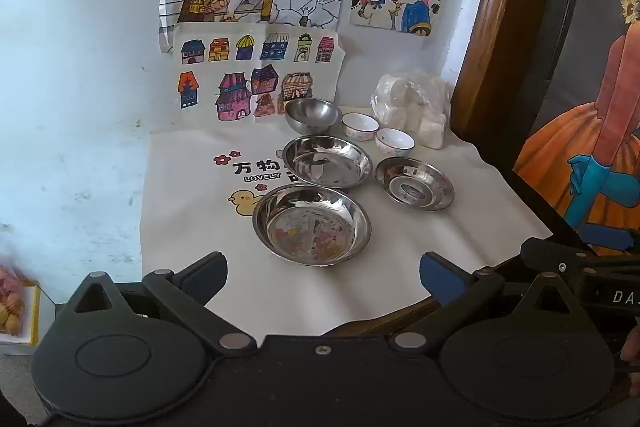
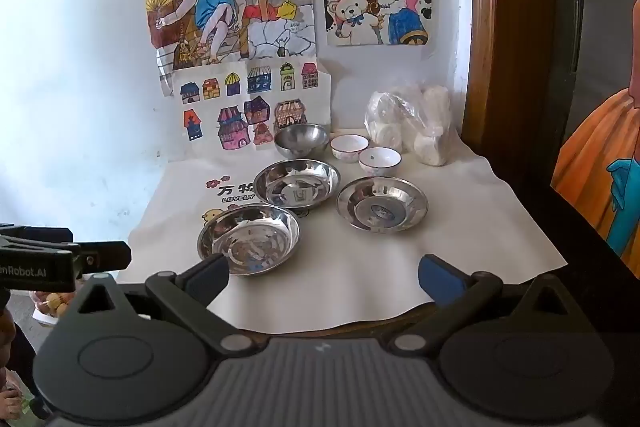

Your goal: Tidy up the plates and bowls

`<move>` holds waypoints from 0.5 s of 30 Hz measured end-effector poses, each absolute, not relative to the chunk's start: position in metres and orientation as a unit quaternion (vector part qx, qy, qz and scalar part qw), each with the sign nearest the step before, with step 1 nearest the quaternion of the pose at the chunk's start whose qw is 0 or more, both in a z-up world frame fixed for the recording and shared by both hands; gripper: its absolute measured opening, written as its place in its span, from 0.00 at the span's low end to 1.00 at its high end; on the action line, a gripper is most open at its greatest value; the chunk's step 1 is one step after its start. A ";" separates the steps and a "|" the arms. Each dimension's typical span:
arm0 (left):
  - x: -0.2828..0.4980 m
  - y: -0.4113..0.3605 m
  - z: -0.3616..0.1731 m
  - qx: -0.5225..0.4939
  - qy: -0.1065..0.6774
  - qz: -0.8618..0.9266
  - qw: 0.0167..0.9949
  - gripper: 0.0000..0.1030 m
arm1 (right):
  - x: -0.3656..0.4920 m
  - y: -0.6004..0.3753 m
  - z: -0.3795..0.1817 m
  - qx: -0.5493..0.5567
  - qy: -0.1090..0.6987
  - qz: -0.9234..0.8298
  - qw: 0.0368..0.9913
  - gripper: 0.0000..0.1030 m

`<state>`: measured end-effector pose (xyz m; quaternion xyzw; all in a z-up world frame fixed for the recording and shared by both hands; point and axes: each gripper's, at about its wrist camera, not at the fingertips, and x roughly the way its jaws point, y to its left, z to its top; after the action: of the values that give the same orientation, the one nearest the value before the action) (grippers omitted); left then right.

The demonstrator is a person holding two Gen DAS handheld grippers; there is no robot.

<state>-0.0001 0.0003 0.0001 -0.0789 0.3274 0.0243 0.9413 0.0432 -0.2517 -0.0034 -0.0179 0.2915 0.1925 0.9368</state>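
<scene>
Three steel plates lie on a white cloth (image 1: 460, 227): a near one (image 1: 311, 223) (image 2: 248, 240), a middle one (image 1: 327, 161) (image 2: 297, 183) and a smaller flat-rimmed one at the right (image 1: 414, 183) (image 2: 382, 203). Behind them stand a steel bowl (image 1: 313, 114) (image 2: 301, 139) and two white ceramic bowls (image 1: 360, 126) (image 1: 395, 141) (image 2: 349, 147) (image 2: 379, 161). My left gripper (image 1: 322, 273) is open and empty, just short of the near plate. My right gripper (image 2: 323, 275) is open and empty, to the right of that plate.
A plastic bag of white items (image 1: 412, 107) (image 2: 408, 123) stands at the back right by a wooden frame (image 1: 480, 47). Drawings hang on the wall (image 1: 256, 7). The left gripper's body (image 2: 60, 263) shows in the right wrist view. The table edge is close below.
</scene>
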 end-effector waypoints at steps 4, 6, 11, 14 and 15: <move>0.000 0.000 0.000 -0.079 0.329 0.024 0.941 0.99 | 0.043 -0.251 -0.003 -0.019 0.291 0.192 0.937 1.00; 0.000 0.000 0.000 -0.079 0.329 0.024 0.941 0.99 | 0.043 -0.251 -0.003 -0.019 0.291 0.192 0.937 1.00; 0.000 0.000 0.000 -0.079 0.330 0.026 0.940 0.99 | 0.044 -0.252 -0.004 -0.018 0.291 0.192 0.937 1.00; -0.001 0.000 0.001 -0.079 0.329 0.027 0.941 0.99 | 0.044 -0.252 -0.004 -0.018 0.290 0.191 0.937 1.00; 0.000 0.000 0.000 -0.080 0.330 0.025 0.940 0.99 | 0.044 -0.252 -0.004 -0.018 0.290 0.191 0.937 1.00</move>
<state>-0.0004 0.0001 0.0003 -0.0796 0.3302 0.0254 0.9402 0.0444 -0.2519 -0.0044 -0.0185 0.2903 0.1913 0.9374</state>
